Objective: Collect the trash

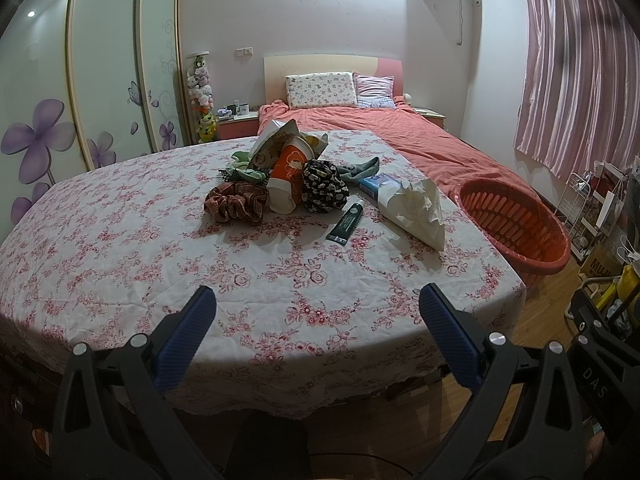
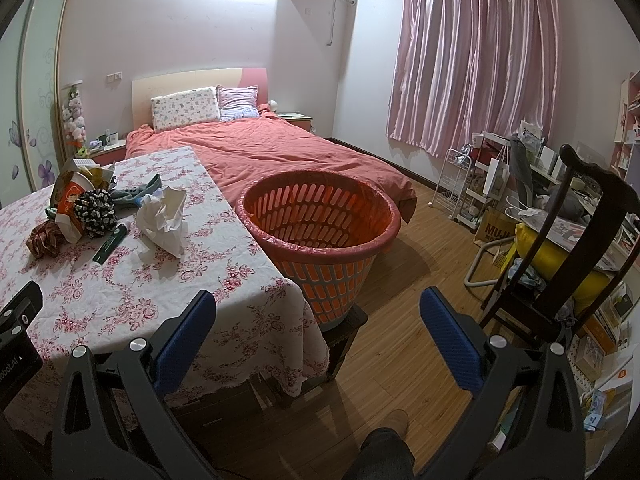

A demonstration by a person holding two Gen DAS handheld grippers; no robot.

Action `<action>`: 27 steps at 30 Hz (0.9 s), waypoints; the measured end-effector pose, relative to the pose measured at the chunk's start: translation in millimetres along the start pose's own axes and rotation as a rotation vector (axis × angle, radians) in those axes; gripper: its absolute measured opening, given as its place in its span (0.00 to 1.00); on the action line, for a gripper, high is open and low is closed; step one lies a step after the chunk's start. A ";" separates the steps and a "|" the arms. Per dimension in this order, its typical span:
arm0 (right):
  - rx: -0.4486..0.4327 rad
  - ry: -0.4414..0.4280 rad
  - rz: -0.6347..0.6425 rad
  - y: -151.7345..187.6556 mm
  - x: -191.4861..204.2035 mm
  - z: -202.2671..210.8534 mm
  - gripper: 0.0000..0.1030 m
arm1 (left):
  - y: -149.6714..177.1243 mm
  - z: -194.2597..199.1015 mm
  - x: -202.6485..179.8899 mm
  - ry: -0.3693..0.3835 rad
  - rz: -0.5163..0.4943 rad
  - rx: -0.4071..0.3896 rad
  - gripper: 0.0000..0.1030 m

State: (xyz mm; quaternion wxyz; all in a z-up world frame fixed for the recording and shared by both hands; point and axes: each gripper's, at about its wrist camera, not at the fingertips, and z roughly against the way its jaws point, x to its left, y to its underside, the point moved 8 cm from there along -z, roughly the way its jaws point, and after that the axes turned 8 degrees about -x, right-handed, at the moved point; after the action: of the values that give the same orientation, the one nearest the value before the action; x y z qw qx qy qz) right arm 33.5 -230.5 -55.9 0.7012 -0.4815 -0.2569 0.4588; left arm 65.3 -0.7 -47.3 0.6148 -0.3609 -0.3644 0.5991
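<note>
A pile of clutter sits mid-table: an orange paper cup point(image 1: 286, 178), a black flowered pouch point(image 1: 323, 192), a plaid scrunchie point(image 1: 234, 202), a dark green tube point(image 1: 347, 224), a blue box point(image 1: 376, 185) and crumpled white tissue point(image 1: 420, 210). An orange-red slotted basket point(image 2: 320, 236) stands on a stool by the table's right edge. My left gripper point(image 1: 316, 312) hangs open over the table's near part, well short of the pile. My right gripper point(image 2: 318, 314) is open too, low in front of the basket, holding nothing. The tissue point(image 2: 164, 220) also shows in the right wrist view.
The table wears a floral cloth point(image 1: 120, 260). Behind it lies a bed with a pink cover point(image 2: 280, 152). A dark wooden chair point(image 2: 560, 264) with a yellow cushion, a white wire rack point(image 2: 460, 184) and boxes crowd the right side. Wood floor point(image 2: 400, 280) lies between basket and chair.
</note>
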 end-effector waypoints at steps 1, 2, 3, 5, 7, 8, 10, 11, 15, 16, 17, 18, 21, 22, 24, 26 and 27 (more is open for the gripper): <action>0.000 0.000 0.000 0.0 0.0 -0.1 0.98 | -0.1 0.0 -0.1 0.000 0.000 0.000 0.96; 0.000 0.000 0.000 0.0 0.0 -0.2 0.98 | -0.1 -0.1 -0.1 0.000 0.000 0.000 0.96; 0.000 0.000 0.000 0.0 0.0 -0.3 0.98 | -0.1 -0.1 -0.2 0.000 0.000 0.001 0.96; 0.000 0.000 0.000 0.0 -0.1 -0.4 0.98 | -0.2 -0.1 -0.3 0.000 0.000 0.001 0.96; 0.000 0.000 -0.001 0.1 -0.2 -0.6 0.98 | -0.2 -0.1 -0.5 0.001 0.000 0.001 0.96; 0.001 0.000 0.000 0.1 -0.2 -0.7 0.98 | -0.3 -0.1 -0.5 0.000 0.000 0.001 0.96; 0.000 0.000 0.000 0.0 -0.2 -0.8 0.98 | -0.3 0.0 -0.6 0.000 0.000 0.001 0.96; 0.000 0.000 0.000 0.0 -0.2 -1.1 0.98 | -0.4 -0.1 -0.7 0.000 0.001 0.001 0.96; 0.001 0.000 -0.001 -0.1 -0.2 -1.8 0.98 | -0.6 -0.3 -0.8 0.000 0.000 0.002 0.96; 0.001 0.000 -0.001 -0.2 -0.2 -2.1 0.98 | -0.6 -0.4 -0.6 -0.001 0.000 0.002 0.96; 0.001 0.000 -0.001 -0.2 -0.1 -2.3 0.98 | -0.7 -0.5 -0.5 -0.002 0.001 0.003 0.96; 0.003 0.000 -0.003 -0.3 0.1 -3.0 0.98 | -0.8 -0.7 0.3 -0.005 0.001 0.003 0.96; 0.011 -0.005 -0.007 0.1 3.3 -5.6 0.98 | -1.3 -1.3 7.2 -0.021 0.006 0.005 0.96; 0.015 -0.009 -0.008 0.3 5.7 -7.1 0.98 | -1.0 -3.9 9.3 -0.025 0.010 0.007 0.96; 0.027 -0.026 -0.009 1.3 7.2 -10.0 0.98 | 0.4 -11.5 20.0 -0.039 0.020 0.011 0.96; 0.041 -0.057 -0.015 -1.0 13.9 -19.1 0.98 | -2.4 -18.2 30.9 -0.054 0.029 0.015 0.96; 0.047 -0.075 -0.019 -1.1 19.4 -22.5 0.98 | -2.0 -22.8 39.4 -0.068 0.039 0.021 0.96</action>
State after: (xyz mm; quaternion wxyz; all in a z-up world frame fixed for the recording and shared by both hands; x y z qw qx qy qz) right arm 60.7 -223.3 -65.6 0.7065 -0.4448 -0.2765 0.4759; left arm 87.0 38.5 -55.7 0.5939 -0.3410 -0.3717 0.6268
